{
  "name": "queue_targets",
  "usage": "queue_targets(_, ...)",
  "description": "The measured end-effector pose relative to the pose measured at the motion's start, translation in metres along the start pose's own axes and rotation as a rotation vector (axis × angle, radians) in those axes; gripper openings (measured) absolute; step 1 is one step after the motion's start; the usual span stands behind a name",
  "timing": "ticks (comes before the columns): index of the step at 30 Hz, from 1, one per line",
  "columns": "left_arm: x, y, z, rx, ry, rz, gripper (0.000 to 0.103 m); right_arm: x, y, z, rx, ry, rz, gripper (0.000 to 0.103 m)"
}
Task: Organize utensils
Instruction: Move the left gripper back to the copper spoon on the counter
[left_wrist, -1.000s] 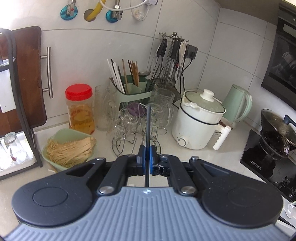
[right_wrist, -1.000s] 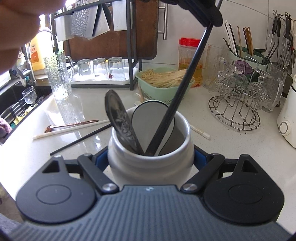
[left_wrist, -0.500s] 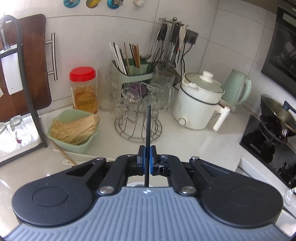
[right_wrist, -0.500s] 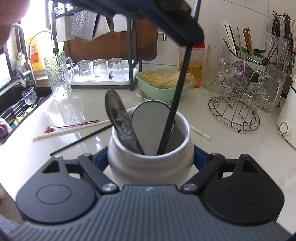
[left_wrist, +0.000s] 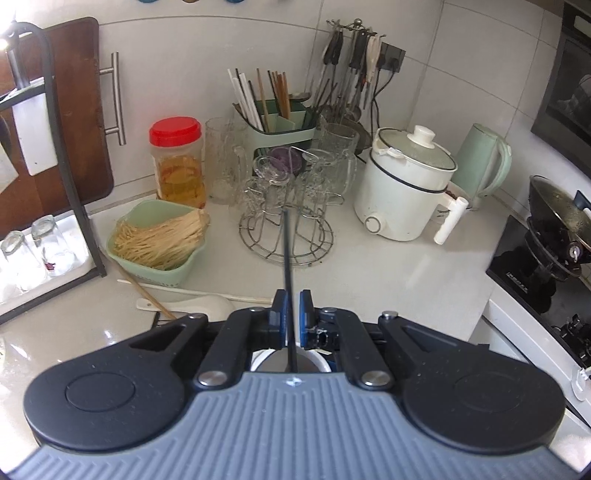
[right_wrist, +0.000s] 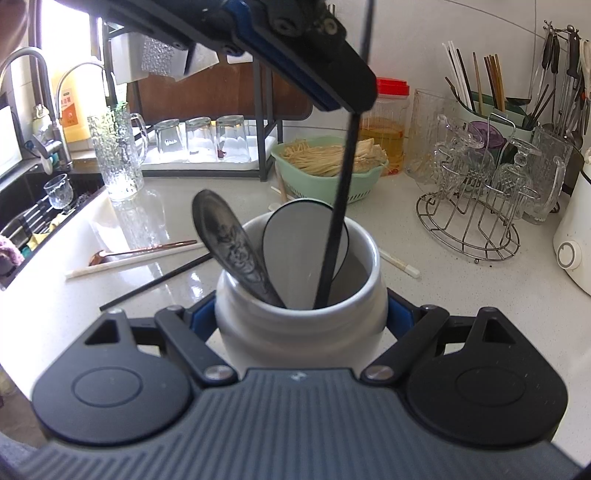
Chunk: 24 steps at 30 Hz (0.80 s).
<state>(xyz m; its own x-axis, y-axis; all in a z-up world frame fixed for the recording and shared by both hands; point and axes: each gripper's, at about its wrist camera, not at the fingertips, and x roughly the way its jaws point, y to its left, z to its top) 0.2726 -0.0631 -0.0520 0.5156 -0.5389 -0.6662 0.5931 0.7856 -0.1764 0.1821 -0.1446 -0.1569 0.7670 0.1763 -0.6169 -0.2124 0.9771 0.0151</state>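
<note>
Left gripper (left_wrist: 291, 314) barely parted around black chopstick (right_wrist: 338, 206); right gripper (right_wrist: 301, 317) clamping jar (right_wrist: 301, 325). Could tip out if dropped crooked.

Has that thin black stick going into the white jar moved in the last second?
Yes. The black chopstick has swung from leaning right to nearly upright, against the unmoved white jar held by the right gripper.

The right tool (right_wrist: 301, 314) clamps a white ceramic jar (right_wrist: 301, 325) on both sides. Inside the jar stand a dark metal spoon (right_wrist: 229, 247), a grey spoon (right_wrist: 295, 251) and a black chopstick (right_wrist: 338, 218), whose upper part the left tool (right_wrist: 343, 92) holds directly above the jar. Left of the jar, another black chopstick (right_wrist: 155, 282) lies on the desk (right_wrist: 461, 295).
</note>
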Motion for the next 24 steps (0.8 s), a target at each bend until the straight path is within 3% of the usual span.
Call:
queue_targets(7,-0.016,0.003,0.007,-0.001,-0.016,0.023,0.018,0.0,0.001,-0.001,0.002,-0.002,-0.002,0.091)
queue_targets(16,-0.04,0.024,-0.001,-0.056,-0.013,0.091,0.018,0.0,0.001,-0.001,0.001,-0.001,-0.002,0.091)
queue_targets(24,-0.042,0.047,-0.028,-0.128,0.053,0.147,0.018,0.0,0.001,-0.001,0.006,-0.002,-0.006,0.091)
